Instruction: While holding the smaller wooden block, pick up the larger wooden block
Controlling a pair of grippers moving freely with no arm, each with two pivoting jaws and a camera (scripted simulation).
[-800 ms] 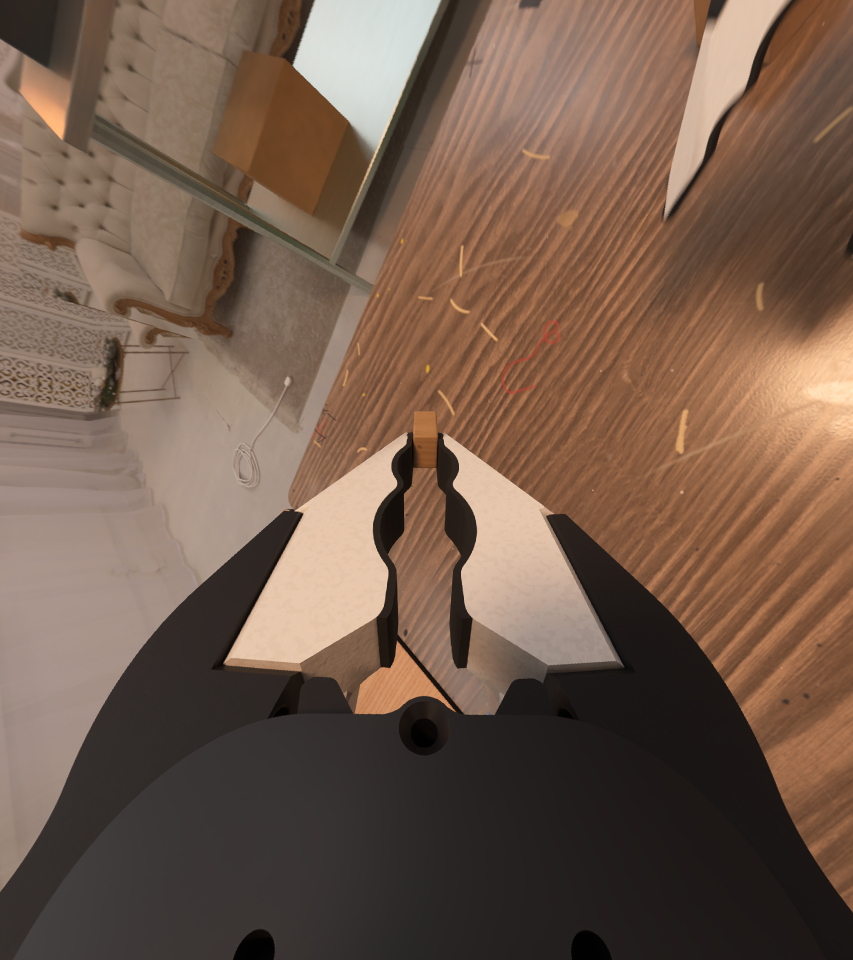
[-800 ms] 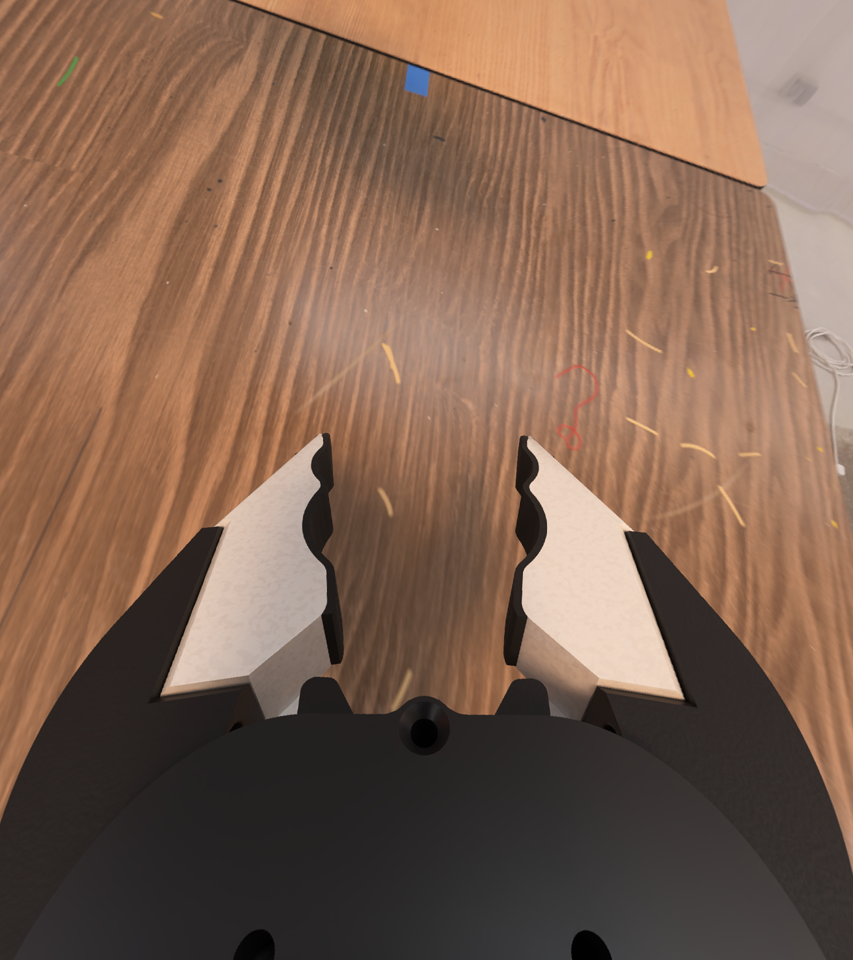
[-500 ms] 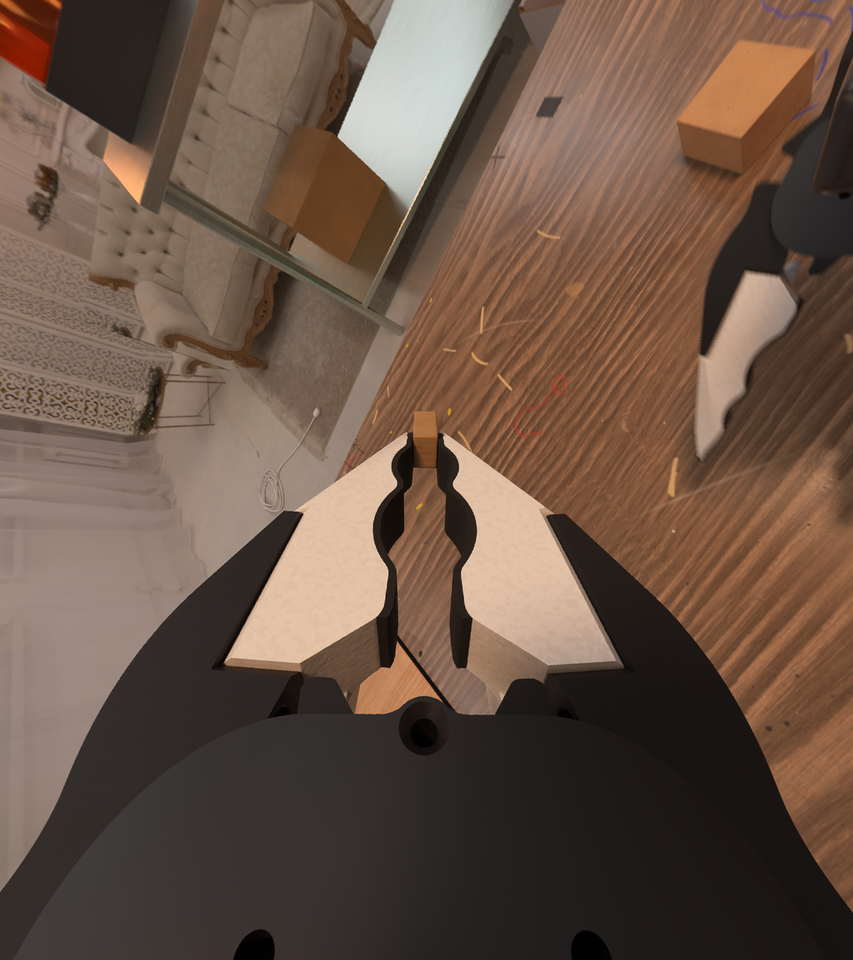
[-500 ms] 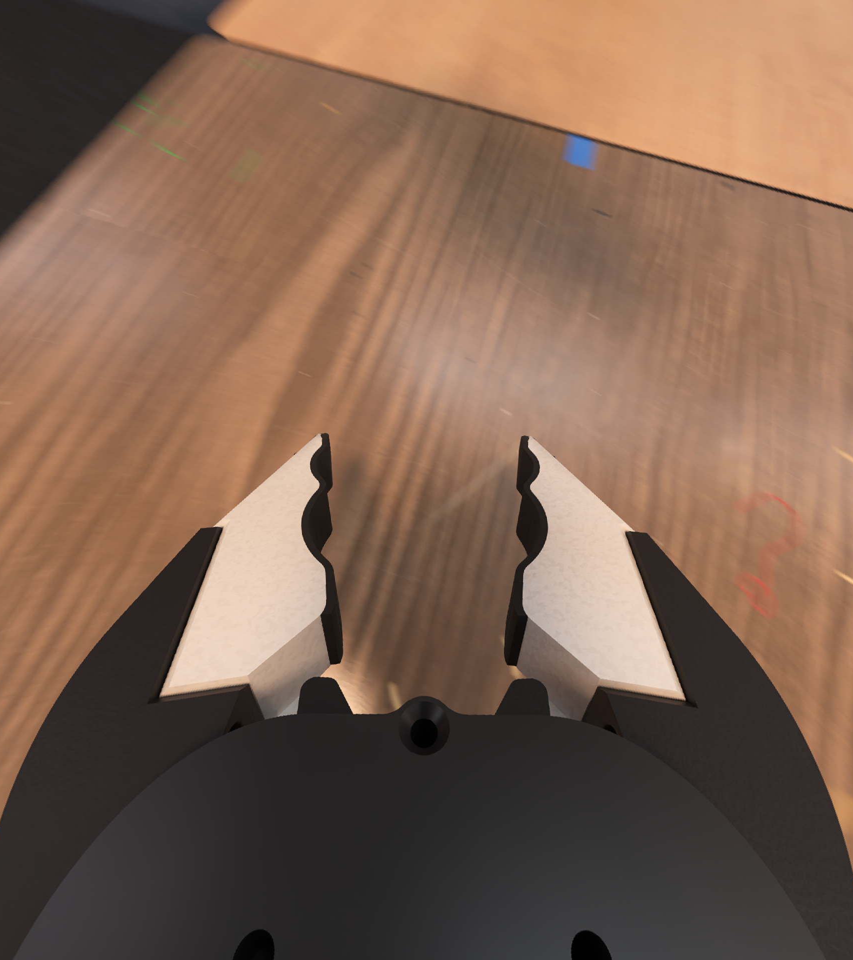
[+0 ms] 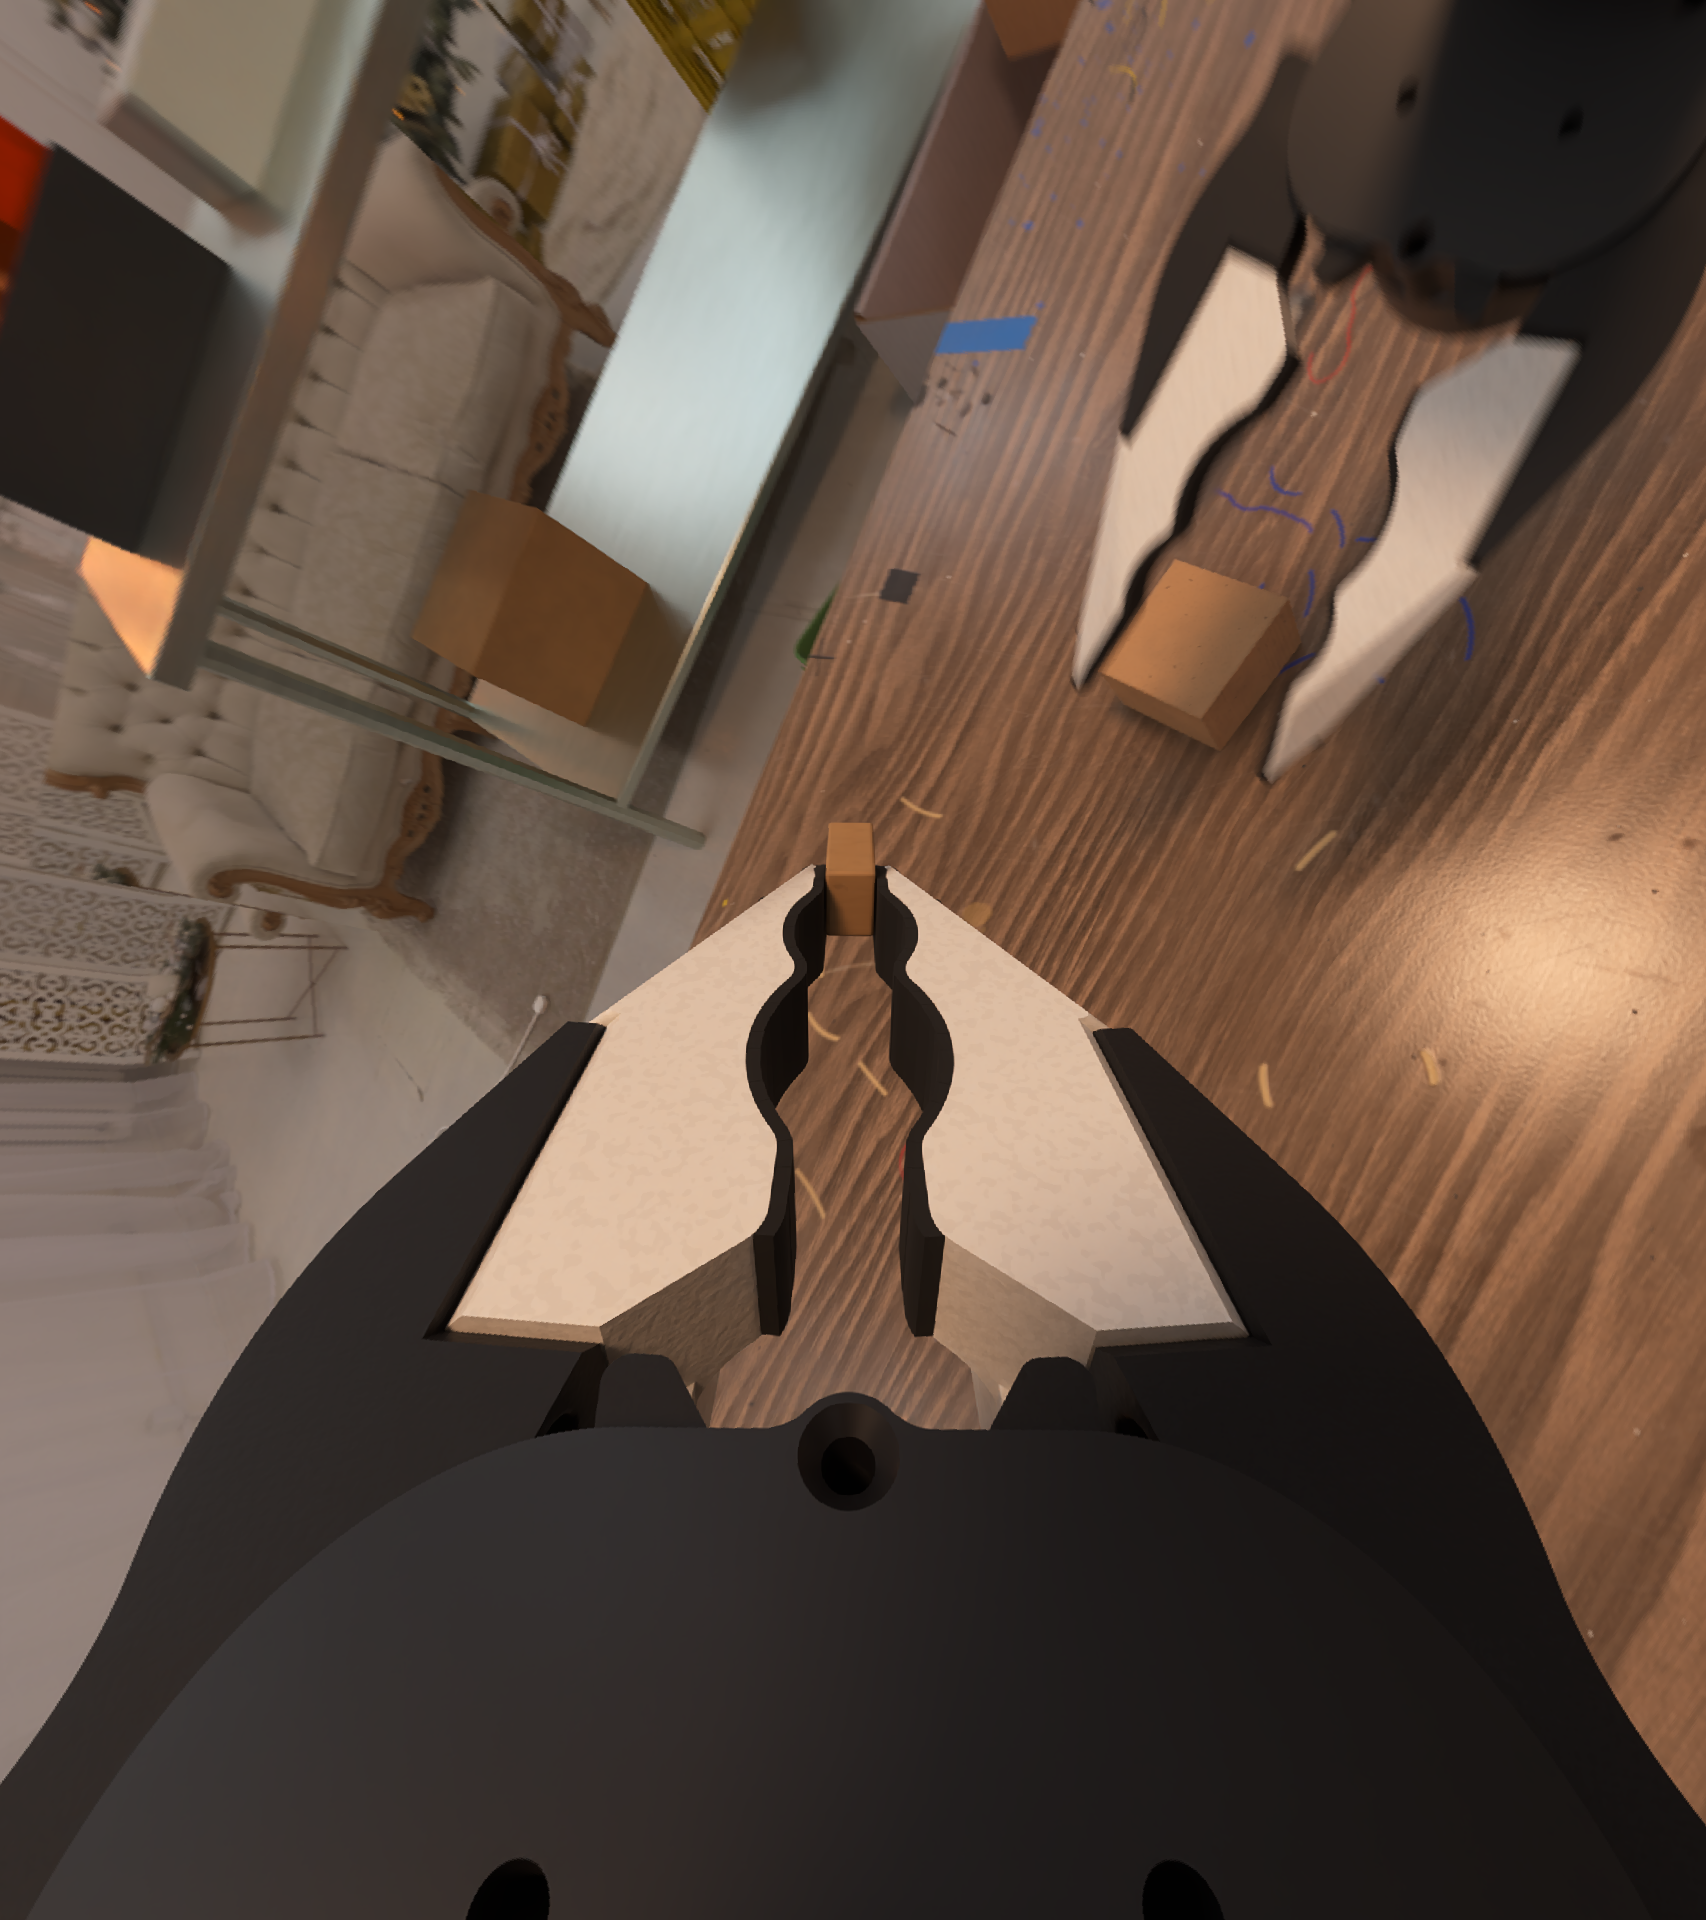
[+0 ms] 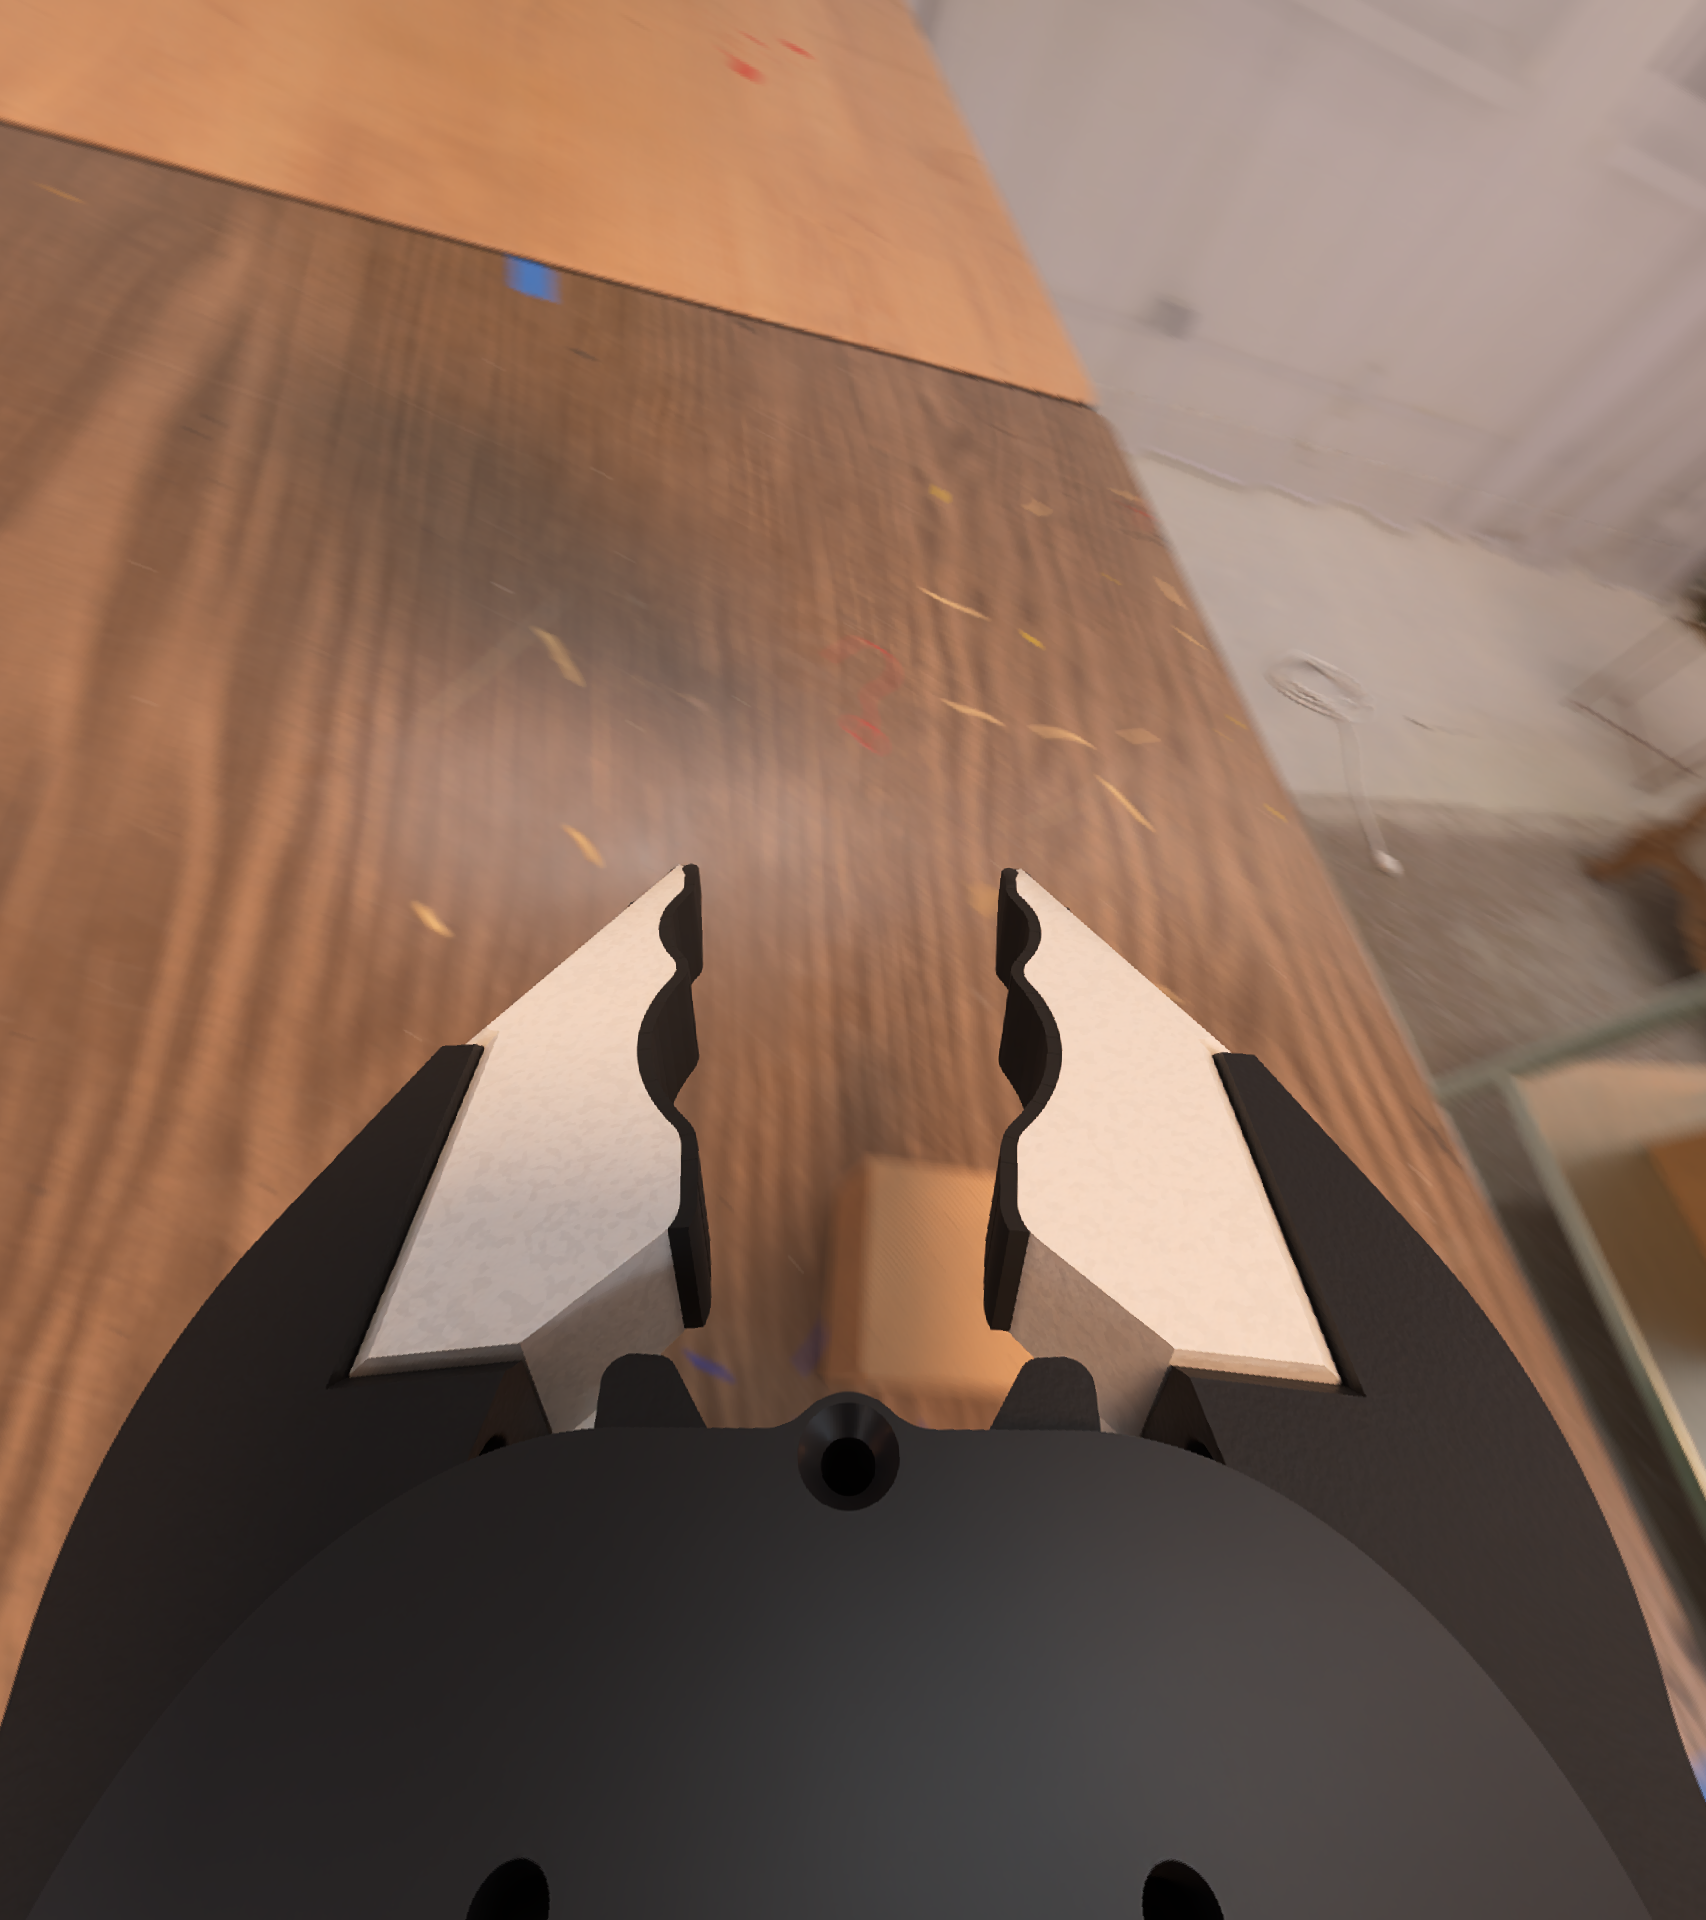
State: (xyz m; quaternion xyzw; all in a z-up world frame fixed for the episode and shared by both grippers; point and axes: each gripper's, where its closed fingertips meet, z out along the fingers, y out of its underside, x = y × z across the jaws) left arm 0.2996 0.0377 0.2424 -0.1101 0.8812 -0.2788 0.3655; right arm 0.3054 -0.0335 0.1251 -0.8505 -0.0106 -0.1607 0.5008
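My left gripper (image 5: 850, 883) is shut on the smaller wooden block (image 5: 850, 878), a little tan cuboid pinched at the fingertips, held above the dark wooden table (image 5: 1348, 1143). The larger wooden block (image 5: 1197, 649) lies on the table at the upper right of the left wrist view. My right gripper (image 5: 1176, 722) hangs over it, open, with one finger on each side of the block. In the right wrist view the right gripper (image 6: 844, 883) is open and empty, and the larger block (image 6: 916, 1278) shows low between the finger bases, partly hidden by the right finger.
The table's edge (image 6: 1275, 831) runs along the right of the right wrist view, with floor beyond. A lighter wooden surface (image 6: 516, 135) adjoins the table at the far end, near a blue tape mark (image 6: 529, 278). A glass table with a cardboard box (image 5: 527, 608) stands beside the table.
My right gripper has moved over the larger block, which now shows between its fingers. The left gripper keeps its hold on the smaller block while its view has shifted along the table.
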